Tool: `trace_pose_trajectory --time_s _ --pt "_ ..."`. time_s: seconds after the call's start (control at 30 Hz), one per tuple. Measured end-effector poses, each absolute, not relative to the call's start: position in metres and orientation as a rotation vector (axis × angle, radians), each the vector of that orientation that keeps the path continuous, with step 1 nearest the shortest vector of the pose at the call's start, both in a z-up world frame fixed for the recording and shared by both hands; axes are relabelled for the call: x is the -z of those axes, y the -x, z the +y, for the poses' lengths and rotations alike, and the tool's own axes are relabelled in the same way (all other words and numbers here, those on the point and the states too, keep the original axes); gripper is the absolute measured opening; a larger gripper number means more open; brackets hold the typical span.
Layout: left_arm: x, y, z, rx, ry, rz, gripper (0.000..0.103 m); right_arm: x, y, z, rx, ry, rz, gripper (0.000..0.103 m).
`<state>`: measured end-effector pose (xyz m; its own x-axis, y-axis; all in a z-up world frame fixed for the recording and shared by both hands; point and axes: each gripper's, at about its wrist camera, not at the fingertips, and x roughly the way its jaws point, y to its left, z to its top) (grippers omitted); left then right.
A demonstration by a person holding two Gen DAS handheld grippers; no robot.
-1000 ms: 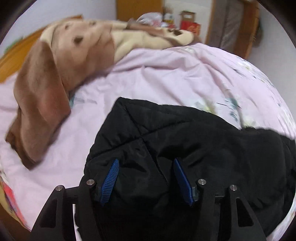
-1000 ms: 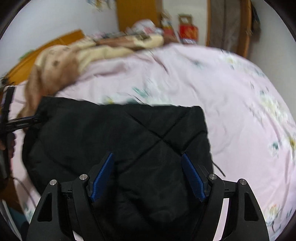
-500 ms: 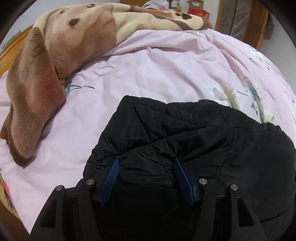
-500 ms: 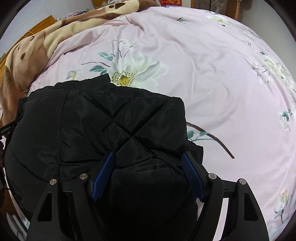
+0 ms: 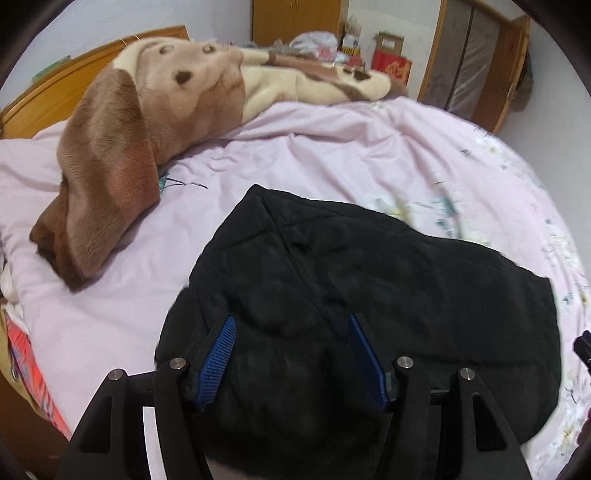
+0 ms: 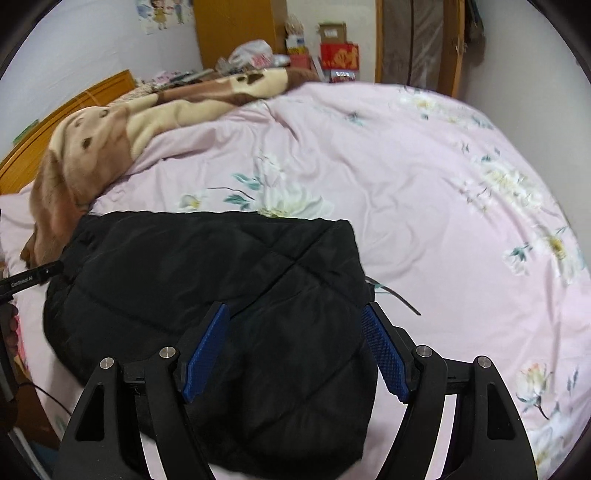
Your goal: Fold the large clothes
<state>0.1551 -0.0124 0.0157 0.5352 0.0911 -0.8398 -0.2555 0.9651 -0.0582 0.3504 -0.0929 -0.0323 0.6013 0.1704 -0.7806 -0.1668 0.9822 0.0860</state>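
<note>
A black quilted jacket (image 5: pixel 388 295) lies folded into a compact block on the pink floral bed cover (image 5: pixel 332 155). It also shows in the right wrist view (image 6: pixel 221 288). My left gripper (image 5: pixel 291 325) is open, its blue pads spread above the jacket's near left part. My right gripper (image 6: pixel 295 314) is open, its pads spread above the jacket's near right part. Neither gripper holds cloth. The left gripper's body shows at the left edge of the right wrist view (image 6: pixel 29 278).
A brown and cream plush blanket (image 5: pixel 122 155) lies heaped at the bed's far left, by the wooden headboard (image 5: pixel 74 77). Boxes and bags (image 6: pixel 332 55) stand against the far wall beside a wooden wardrobe (image 6: pixel 236 33). The bed cover (image 6: pixel 461 221) stretches to the right.
Both grippers have pulled back and tilted up from the jacket, so more of the room shows. The jacket stays folded on the bed. Both stay open.
</note>
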Motion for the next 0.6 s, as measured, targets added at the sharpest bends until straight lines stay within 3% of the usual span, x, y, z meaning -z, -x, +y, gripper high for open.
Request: trace_pose_trajectory --time_s 0.1,0.6 --pt "-0.029 -0.121 -0.028 -0.195 0.166 0.956 0.069 0.024 -0.326 -0.087 -0.198 -0.011 0.889 0.075" --pt "-0.079 0.015 -0.102 -0.195 0.066 0.857 0.071 -0.021 -0.191 -0.056 -0.142 0.053 0.793 0.076"
